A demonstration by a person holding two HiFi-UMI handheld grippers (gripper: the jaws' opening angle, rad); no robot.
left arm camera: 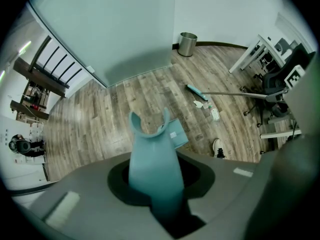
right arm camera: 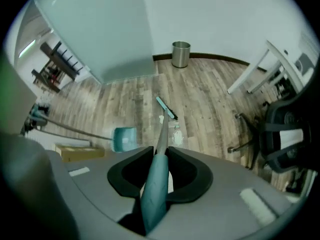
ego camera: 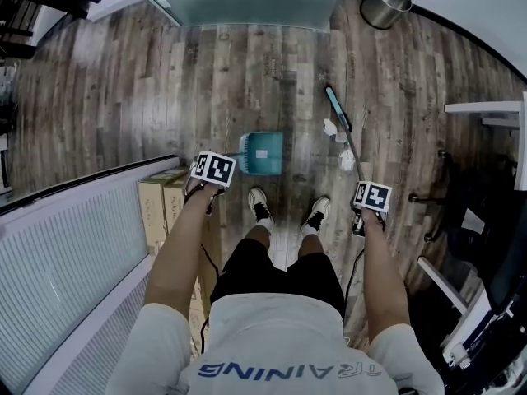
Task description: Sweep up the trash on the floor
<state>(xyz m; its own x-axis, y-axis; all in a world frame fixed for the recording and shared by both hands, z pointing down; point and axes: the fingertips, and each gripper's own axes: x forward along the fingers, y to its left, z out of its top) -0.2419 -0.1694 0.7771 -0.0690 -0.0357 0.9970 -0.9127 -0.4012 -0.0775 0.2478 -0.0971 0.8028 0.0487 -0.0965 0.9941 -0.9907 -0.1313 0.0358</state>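
- Low in the head view, the person's bare forearms reach down towards a wood-plank floor [ego camera: 123,97].
- Left gripper [ego camera: 212,171], left of centre, points down. In the left gripper view its jaws are clamped on the teal handle of the dustpan [ego camera: 262,152].
- Right gripper [ego camera: 372,197], right of centre, also points down. In the right gripper view its jaws grasp the teal grip of the broom [right arm camera: 154,184].
- Two shoes [ego camera: 258,202] stand between the grippers.
- The dustpan's scoop lies just above the left shoe in the frame, at centre.
- The trash [ego camera: 347,160], white crumpled scraps, lies right of the scoop beside the broom's pole; another scrap [ego camera: 329,127] lies a little farther up.
- The teal broom head [ego camera: 338,108] sits just past the scraps.
- A metal bin [ego camera: 386,4] stands at the upper right by the wall.
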